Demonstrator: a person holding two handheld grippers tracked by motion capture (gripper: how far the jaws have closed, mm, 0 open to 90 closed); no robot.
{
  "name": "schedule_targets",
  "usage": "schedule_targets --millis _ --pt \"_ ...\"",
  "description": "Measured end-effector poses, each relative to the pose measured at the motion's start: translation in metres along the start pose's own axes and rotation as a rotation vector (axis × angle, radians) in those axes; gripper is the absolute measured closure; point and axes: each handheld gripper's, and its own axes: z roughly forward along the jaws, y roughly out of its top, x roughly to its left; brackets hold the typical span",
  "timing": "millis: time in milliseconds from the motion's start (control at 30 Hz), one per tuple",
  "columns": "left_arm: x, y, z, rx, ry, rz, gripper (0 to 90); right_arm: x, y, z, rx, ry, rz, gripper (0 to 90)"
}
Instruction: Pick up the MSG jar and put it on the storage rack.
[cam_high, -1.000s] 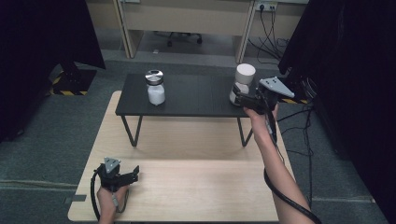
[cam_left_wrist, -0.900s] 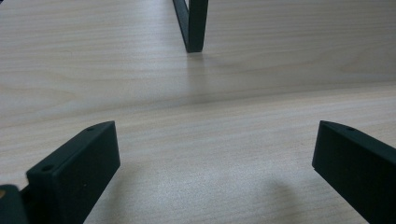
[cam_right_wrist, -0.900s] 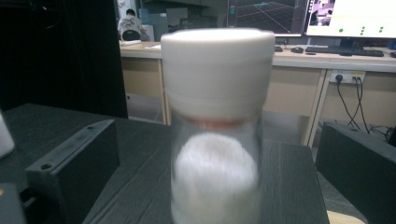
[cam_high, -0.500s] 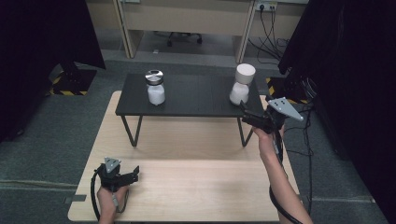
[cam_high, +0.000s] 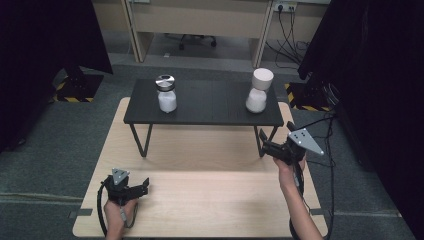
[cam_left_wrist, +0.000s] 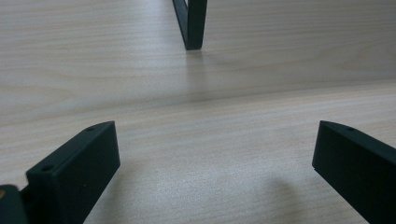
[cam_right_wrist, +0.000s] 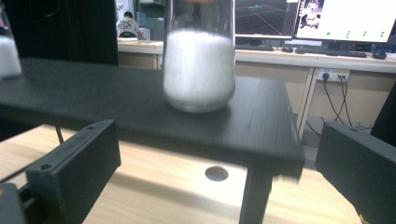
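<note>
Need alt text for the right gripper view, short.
A glass jar of white powder stands on a black raised shelf, seen between the open right gripper jaws. Pale wooden table below; monitors behind.

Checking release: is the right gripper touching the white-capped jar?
Apart. High view: right gripper hangs off the shelf's front edge, well short of the white-capped jar; in the right gripper view its jaws stand open before it.

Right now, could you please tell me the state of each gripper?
Left gripper: open, holding nothing, low over the wooden table.
Right gripper: open, holding nothing, short of the white-capped jar.
</note>
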Motion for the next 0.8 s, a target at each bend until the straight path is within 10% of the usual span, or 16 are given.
schedule_targets --millis 800 --pt "-0.001 0.001 0.000 0.006 0.002 0.004 0.0 0.000 -0.067 -0.026 0.099 -0.037 0.092 0.3"
